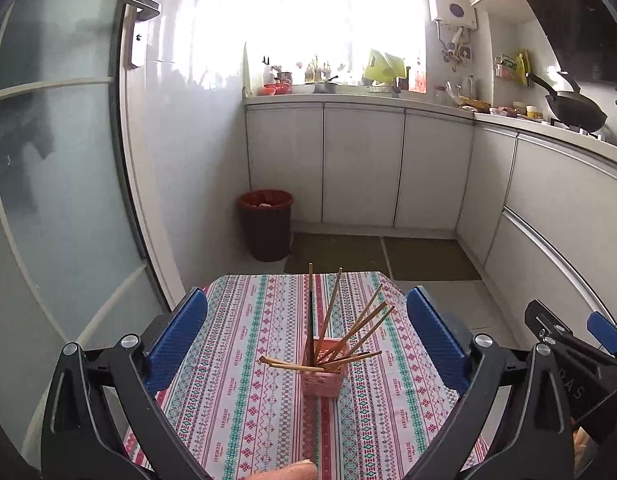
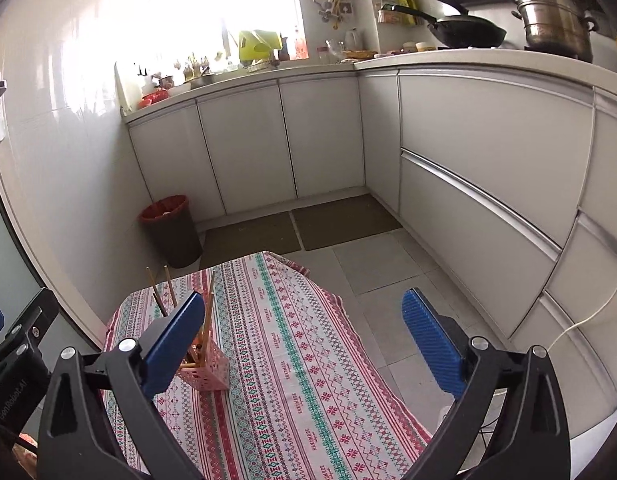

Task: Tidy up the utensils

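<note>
Two sets of tongs hang released over a small surface (image 1: 236, 400) draped in a patterned cloth, in a narrow kitchen. The left tongs (image 1: 307, 334) stand spread wide with nothing between them, framing a pink basket (image 1: 322, 380) that sits near the middle of the cloth. The right tongs (image 2: 304, 336) are likewise spread and empty, off to the right of the basket (image 2: 206, 372) and over bare cloth.

The chopsticks (image 1: 348, 332) are in the basket: most lean fanned toward the far right, one dark stick stands nearly upright, and two lie almost flat across the rim, their ends jutting out to the left. Judging by the task, those flat ones look the least settled. Tidying them would call for a light pinch near the free end and a lift to upright while the other tongs steady the basket, which looks light enough to tip.

Open cloth lies on every side of the basket. The surface's far edge drops to the floor, with a dark bin (image 1: 265, 224) beyond on the left and white cabinets (image 2: 468, 140) on the right, well apart from the work
</note>
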`<state>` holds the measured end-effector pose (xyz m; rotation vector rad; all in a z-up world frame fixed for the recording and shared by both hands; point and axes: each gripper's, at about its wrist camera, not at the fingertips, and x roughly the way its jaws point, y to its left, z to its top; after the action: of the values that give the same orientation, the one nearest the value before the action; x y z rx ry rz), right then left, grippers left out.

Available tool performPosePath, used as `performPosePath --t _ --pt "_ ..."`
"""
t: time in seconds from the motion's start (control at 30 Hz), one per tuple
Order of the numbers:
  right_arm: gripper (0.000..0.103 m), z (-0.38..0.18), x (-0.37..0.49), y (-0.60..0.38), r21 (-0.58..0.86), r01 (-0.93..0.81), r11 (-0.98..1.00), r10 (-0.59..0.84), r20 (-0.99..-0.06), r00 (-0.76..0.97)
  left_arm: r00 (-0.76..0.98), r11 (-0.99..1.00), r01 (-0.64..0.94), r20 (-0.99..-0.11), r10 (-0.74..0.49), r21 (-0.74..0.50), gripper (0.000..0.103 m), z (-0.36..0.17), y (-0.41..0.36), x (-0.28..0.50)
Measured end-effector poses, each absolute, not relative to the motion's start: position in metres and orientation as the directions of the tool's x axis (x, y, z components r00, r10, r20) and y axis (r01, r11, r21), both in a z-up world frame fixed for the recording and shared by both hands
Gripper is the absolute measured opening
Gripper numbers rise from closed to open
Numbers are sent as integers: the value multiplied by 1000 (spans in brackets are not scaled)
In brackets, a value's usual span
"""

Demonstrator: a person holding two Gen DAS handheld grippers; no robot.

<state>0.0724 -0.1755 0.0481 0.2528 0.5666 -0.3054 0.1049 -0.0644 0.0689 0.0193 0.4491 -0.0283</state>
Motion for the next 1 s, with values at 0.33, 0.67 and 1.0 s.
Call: performPosePath --t 0.33,0.67,1.0 --pt "96 46 75 -177 155 345 926 -199 -576 793 899 1000 23 -437 -13 18 96 65 -64 108" --pt "96 44 79 -178 158 339 928 -188 -585 789 898 1000 16 -441 -5 22 96 63 -66 107" --pt "96 44 80 -177 157 333 930 -183 -590 787 896 1000 14 -444 -1 25 96 63 -66 109"
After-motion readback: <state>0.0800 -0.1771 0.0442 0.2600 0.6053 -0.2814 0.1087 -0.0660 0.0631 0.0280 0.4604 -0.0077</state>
